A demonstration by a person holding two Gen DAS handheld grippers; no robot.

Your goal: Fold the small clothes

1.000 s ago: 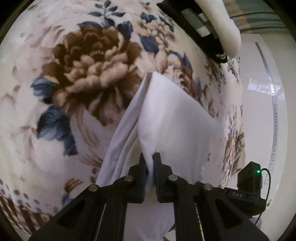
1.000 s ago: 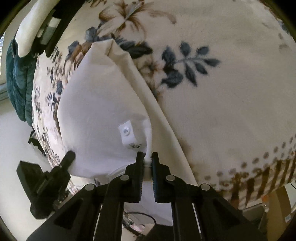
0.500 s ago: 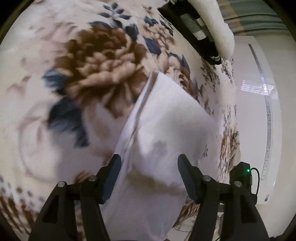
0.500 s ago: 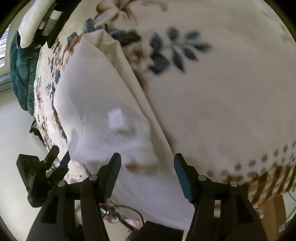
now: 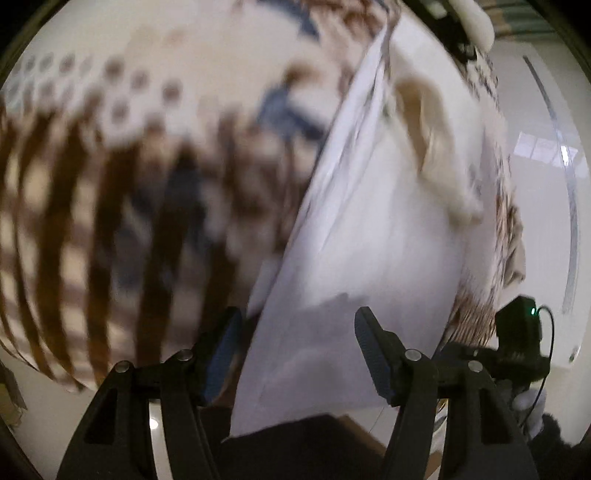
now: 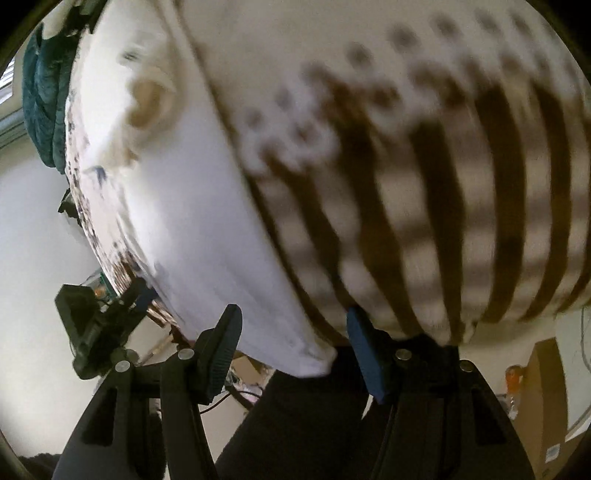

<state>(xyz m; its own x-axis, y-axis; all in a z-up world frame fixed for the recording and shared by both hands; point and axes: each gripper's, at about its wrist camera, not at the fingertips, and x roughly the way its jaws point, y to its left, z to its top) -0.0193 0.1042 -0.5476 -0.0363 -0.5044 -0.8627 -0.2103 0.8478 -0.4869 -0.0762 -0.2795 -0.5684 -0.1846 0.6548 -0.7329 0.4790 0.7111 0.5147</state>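
Observation:
A white garment [image 5: 369, 229] lies folded on the floral blanket [image 5: 110, 184], its lower part hanging over the blanket's striped front edge. It also shows in the right wrist view [image 6: 192, 206]. My left gripper [image 5: 297, 350] is open and empty, low at the garment's hanging hem. My right gripper [image 6: 293, 343] is open and empty, below the hem's right corner. Both views are blurred by motion.
The blanket's brown-striped fringe [image 6: 461, 203] hangs at the front edge. A teal cloth [image 6: 44, 103] lies at the far left. A white padded thing [image 5: 476, 22] sits at the far end. Cardboard boxes [image 6: 546, 387] stand on the floor at right.
Both grippers were shut on the garment's edge one second ago, then opened and let it go. Both have since pulled back and down past the blanket's front edge.

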